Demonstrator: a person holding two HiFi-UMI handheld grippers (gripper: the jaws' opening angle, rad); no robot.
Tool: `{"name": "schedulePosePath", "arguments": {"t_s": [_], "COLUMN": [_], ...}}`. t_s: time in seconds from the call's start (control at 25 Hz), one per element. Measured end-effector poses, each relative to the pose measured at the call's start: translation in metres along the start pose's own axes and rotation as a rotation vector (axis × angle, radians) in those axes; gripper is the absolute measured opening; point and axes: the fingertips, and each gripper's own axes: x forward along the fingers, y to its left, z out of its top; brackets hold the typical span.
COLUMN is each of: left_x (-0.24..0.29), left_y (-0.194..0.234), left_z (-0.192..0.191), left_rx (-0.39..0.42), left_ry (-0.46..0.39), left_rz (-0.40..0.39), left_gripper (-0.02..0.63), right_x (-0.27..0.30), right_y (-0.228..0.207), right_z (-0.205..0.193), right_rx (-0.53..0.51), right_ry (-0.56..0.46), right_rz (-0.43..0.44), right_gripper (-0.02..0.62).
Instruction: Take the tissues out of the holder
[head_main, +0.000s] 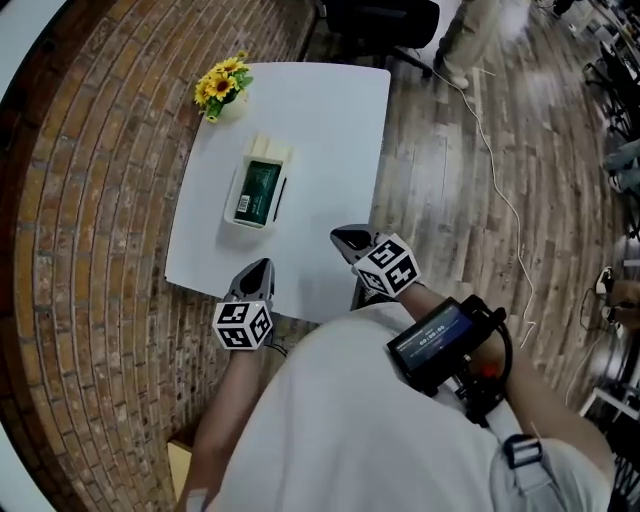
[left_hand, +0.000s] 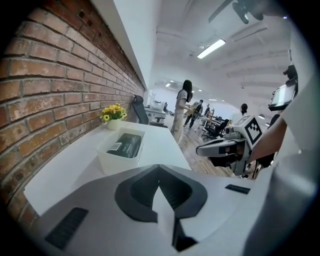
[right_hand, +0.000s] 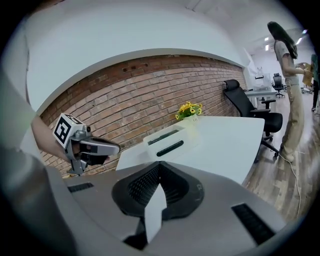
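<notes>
Yellow flowers (head_main: 222, 83) beyond holder (head_main: 250, 222) — white table (head_main: 330, 150)

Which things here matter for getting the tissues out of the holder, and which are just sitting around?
For the job: tissue pack, holder, left gripper and right gripper, both shut and empty.
Just lying about: yellow flowers, office chair, person in the background.

White table (head_main: 330, 130); white holder (head_main: 233, 200) with dark green tissues (head_main: 260, 190); yellow flowers (head_main: 222, 82); red-brown brick wall (head_main: 90, 200).
</notes>
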Motion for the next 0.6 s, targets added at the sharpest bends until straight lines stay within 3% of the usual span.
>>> {"name": "schedulePosePath", "arguments": {"t_s": [0.2, 0.6], "left_x": [0.005, 0.027], "left_y": [0.004, -0.005], "left_z": [0.012, 0.01], "left_rx": [0.043, 0.024], "left_ry": [0.018, 0.057], "left_rz": [0.037, 0.006], "left_gripper": [0.008, 0.008], "right_x": [0.007, 0.009], "right_y": [0.001, -0.013], "right_z": [-0.001, -0.014], "right_rx": [0.016, 0.055], "right_ry": [-0.001, 0.021], "right_rz": [0.042, 0.037], "right_gripper": [0.005, 0.006]}}
